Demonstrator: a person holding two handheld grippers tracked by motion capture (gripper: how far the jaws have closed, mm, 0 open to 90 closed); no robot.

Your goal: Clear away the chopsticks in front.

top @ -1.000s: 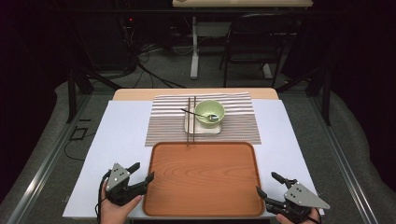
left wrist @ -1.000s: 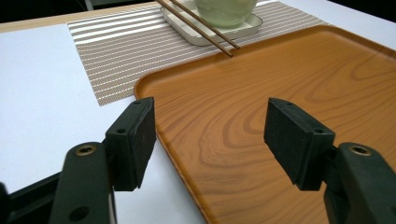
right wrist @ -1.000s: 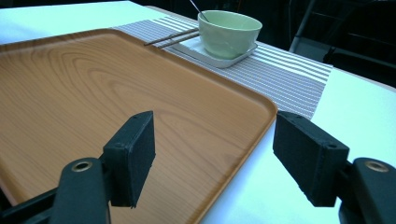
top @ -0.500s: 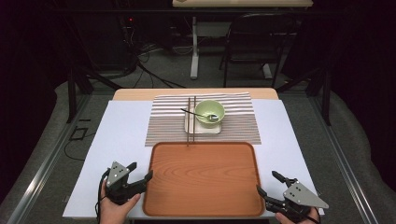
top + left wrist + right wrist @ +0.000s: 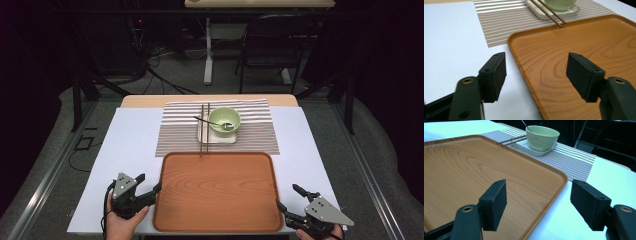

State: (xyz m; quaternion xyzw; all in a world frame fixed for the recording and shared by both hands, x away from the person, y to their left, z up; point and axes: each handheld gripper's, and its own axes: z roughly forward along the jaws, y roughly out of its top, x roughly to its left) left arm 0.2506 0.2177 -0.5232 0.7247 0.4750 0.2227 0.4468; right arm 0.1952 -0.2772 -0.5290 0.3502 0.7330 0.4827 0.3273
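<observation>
A bare wooden tray (image 5: 217, 190) lies at the table's near edge. Beyond it, on a striped placemat (image 5: 175, 132), stands a green bowl (image 5: 224, 120) on a white square plate (image 5: 207, 136), with a spoon (image 5: 210, 121) leaning in the bowl. Two dark chopsticks (image 5: 202, 130) rest on the plate's left side, their tips reaching the tray's far rim. My left gripper (image 5: 150, 181) is open, its jaws straddling the tray's left rim (image 5: 524, 65). My right gripper (image 5: 287, 196) is open too, its jaws either side of the tray's right rim (image 5: 554, 192). Neither holds anything.
A white sheet (image 5: 125, 165) covers the table around the mat and tray. Behind the table stand a dark chair (image 5: 272, 40) and a white desk leg (image 5: 208, 60), with cables (image 5: 160, 75) on the floor.
Both grippers have shifted only slightly at the tray's near corners and stay open. Nothing on the table has moved.
</observation>
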